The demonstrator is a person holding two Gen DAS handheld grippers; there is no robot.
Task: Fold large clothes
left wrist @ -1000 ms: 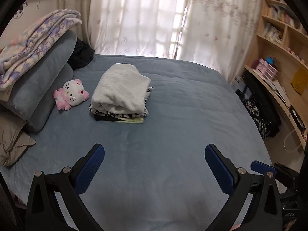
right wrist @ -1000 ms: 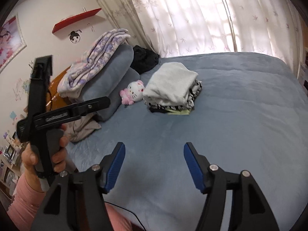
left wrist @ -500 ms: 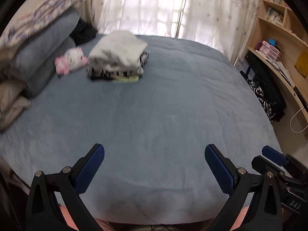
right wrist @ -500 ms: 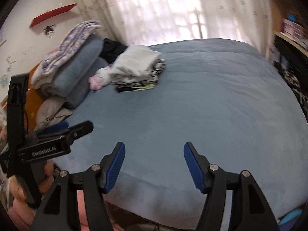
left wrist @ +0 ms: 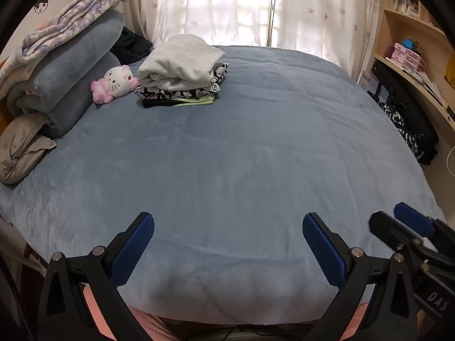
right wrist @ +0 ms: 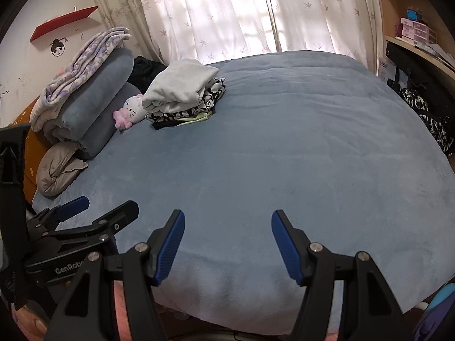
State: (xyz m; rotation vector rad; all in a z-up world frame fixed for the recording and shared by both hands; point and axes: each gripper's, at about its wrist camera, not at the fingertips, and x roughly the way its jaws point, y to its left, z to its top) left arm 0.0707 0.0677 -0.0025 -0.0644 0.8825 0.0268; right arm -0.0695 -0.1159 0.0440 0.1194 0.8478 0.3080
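A stack of folded clothes [left wrist: 182, 76] with a cream garment on top lies at the far left of the blue bed [left wrist: 241, 156]; it also shows in the right wrist view [right wrist: 184, 93]. My left gripper [left wrist: 227, 238] is open and empty over the bed's near edge. My right gripper [right wrist: 227, 238] is open and empty, also over the near edge. The right gripper shows at the left wrist view's right edge [left wrist: 409, 227], and the left gripper at the right wrist view's left [right wrist: 85, 216].
A pink-and-white plush cat [left wrist: 113, 83] lies next to the stack. Rolled grey bedding and a floral blanket [left wrist: 62, 65] pile up on the left. Dark clothes [left wrist: 406, 125] hang off the desk on the right. Curtains [left wrist: 227, 8] back the bed.
Both grippers have pulled back from the bed towards its near edge and steadied; the stack now looks farther away. Both stay open and empty.
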